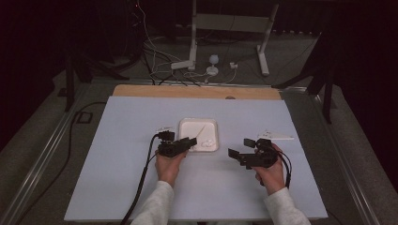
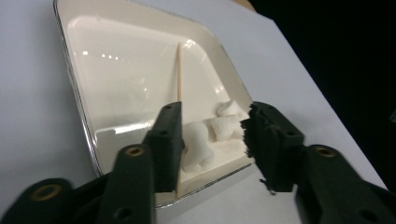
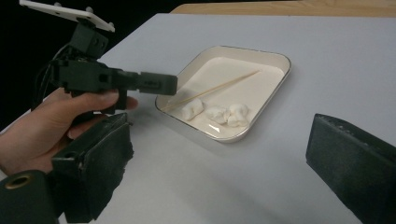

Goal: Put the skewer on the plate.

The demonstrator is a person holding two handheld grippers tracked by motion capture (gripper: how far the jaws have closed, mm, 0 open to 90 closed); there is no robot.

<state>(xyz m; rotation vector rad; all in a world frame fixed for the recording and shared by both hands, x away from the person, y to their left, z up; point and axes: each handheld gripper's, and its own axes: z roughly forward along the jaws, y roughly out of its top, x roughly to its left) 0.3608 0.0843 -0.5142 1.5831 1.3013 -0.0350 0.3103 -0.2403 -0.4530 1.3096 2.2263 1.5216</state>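
left hand-held gripper released over marshmallows, skewer in tray; right hand-held gripper released

The high view looks forward and down from above the person's side, taking in the whole table from well back. The left gripper view sits low and very near the white tray, looking across it between its own jaws. The right gripper view looks from farther off toward that tray. All three views share the tray and the skewer in it.
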